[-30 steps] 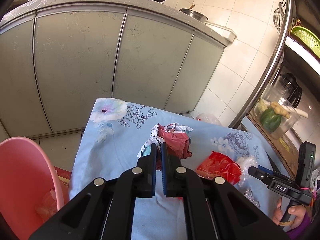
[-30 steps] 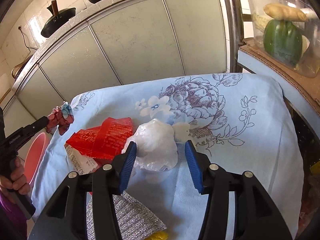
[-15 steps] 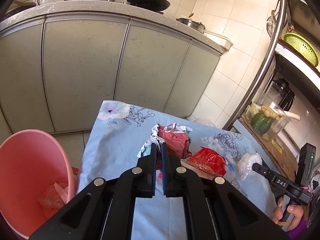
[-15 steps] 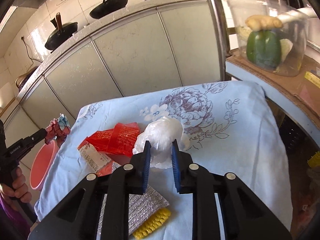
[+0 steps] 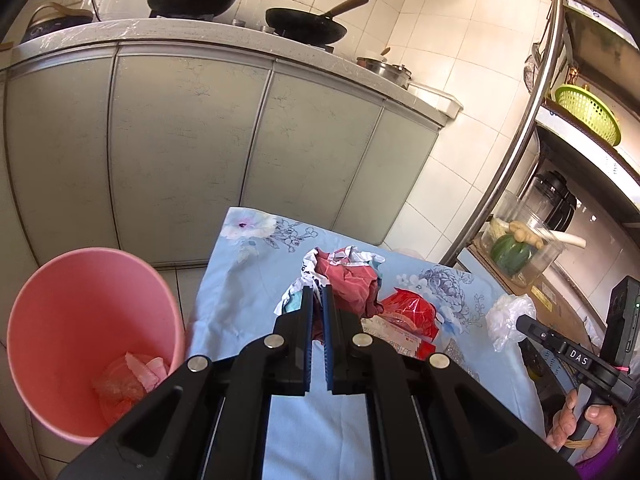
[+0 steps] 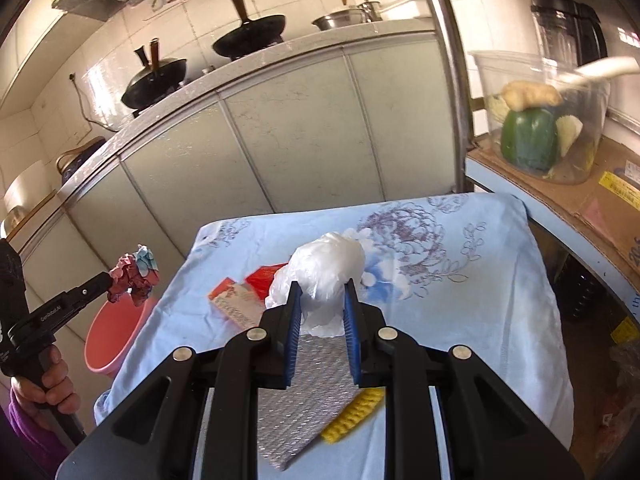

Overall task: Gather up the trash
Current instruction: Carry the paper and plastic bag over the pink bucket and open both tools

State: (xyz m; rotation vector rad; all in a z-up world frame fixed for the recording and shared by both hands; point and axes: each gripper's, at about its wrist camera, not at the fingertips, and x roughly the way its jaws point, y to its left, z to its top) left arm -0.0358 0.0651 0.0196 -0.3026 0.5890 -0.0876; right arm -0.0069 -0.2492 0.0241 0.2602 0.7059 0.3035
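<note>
My left gripper (image 5: 317, 300) is shut on a crumpled red and white paper wad (image 5: 347, 280) and holds it in the air above the table's left edge; the wad also shows in the right wrist view (image 6: 134, 274). A pink trash bin (image 5: 86, 336) stands on the floor to the left, with some trash inside. My right gripper (image 6: 320, 296) is shut on a white plastic bag ball (image 6: 326, 270) and holds it above the blue flowered tablecloth (image 6: 460, 304). A red wrapper (image 5: 412, 312) lies on the cloth.
A silver foil packet (image 6: 304, 396) and a yellow ridged piece (image 6: 354, 416) lie near the front of the table. Kitchen cabinets (image 5: 192, 152) with woks stand behind. A shelf at the right holds a clear container of vegetables (image 6: 536, 132).
My right gripper closed on the white bag and lifted it off the cloth. My left gripper rose and drew back with the paper wad, so the pink bin shows more fully.
</note>
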